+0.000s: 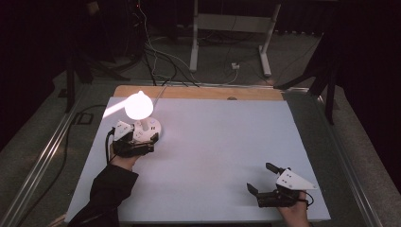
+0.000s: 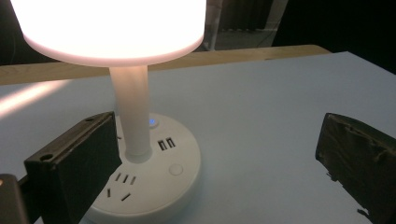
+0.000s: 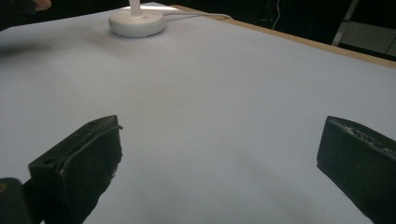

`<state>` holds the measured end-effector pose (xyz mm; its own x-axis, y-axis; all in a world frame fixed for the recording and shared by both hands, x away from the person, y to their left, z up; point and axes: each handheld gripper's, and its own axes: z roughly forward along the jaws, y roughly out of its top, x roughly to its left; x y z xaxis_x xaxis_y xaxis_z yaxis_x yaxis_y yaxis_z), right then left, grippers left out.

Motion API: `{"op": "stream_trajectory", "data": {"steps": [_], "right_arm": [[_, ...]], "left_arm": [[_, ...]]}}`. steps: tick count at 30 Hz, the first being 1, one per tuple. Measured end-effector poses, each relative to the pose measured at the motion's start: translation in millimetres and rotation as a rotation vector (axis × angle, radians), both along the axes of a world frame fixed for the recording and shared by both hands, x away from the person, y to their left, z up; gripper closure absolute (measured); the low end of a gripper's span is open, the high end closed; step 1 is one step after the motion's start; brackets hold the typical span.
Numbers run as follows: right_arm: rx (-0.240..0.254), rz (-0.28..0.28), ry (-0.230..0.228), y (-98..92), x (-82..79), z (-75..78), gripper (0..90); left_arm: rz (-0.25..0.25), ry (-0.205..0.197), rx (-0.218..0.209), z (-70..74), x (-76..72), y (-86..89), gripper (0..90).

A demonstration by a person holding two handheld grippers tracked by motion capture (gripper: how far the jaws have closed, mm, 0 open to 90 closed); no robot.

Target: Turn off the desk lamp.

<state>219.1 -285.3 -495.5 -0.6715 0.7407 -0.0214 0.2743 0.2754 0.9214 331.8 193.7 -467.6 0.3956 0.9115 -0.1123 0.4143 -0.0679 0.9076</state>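
Observation:
A white desk lamp stands at the table's far left, its round shade [image 1: 138, 106] lit and glowing. Its round base [image 1: 148, 128] carries sockets, USB ports and a small blue light [image 2: 152, 122]. My left gripper [image 1: 137, 141] sits just in front of the base, open, its jaws spread wide on either side of the base's near edge [image 2: 159, 182] without touching the stem [image 2: 130, 112]. My right gripper [image 1: 260, 177] rests near the front right of the table, open, with nothing between its jaws. The lamp base [image 3: 136, 22] lies far ahead of the right gripper [image 3: 222, 126].
A white sheet [image 1: 217, 142] covers the table; a strip of bare wood [image 1: 198, 92] runs along the far edge. The lamp's white cable [image 1: 160, 92] runs off the back. Beyond are floor cables [image 1: 161, 61] and a white desk frame [image 1: 229, 28]. Metal rails [image 1: 42, 156] flank the table.

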Motion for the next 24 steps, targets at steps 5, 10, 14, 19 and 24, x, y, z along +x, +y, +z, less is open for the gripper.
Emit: {"op": "stream_trajectory", "data": {"steps": [5,10,14,19,24], "right_arm": [[-0.001,0.000,0.000,-0.3,0.1,-0.1,0.0],[-0.002,0.000,0.000,-0.4,0.0,0.0,0.0],[0.000,-0.002,0.003,-0.6,0.3,-0.1,0.0],[-0.003,0.000,-0.001,-0.4,0.3,0.0,0.0],[-0.003,0.000,-0.001,-0.3,0.2,-0.1,0.0]], "left_arm": [[0.042,0.049,0.008,-4.0,6.4,0.5,4.7],[0.065,0.066,0.033,-7.6,10.1,-0.5,16.4],[0.089,0.069,0.054,-8.7,11.1,-2.4,26.1],[0.104,0.064,0.071,-10.0,12.0,-3.9,43.7],[0.117,0.074,0.079,-12.5,14.3,-4.8,60.6]]}}
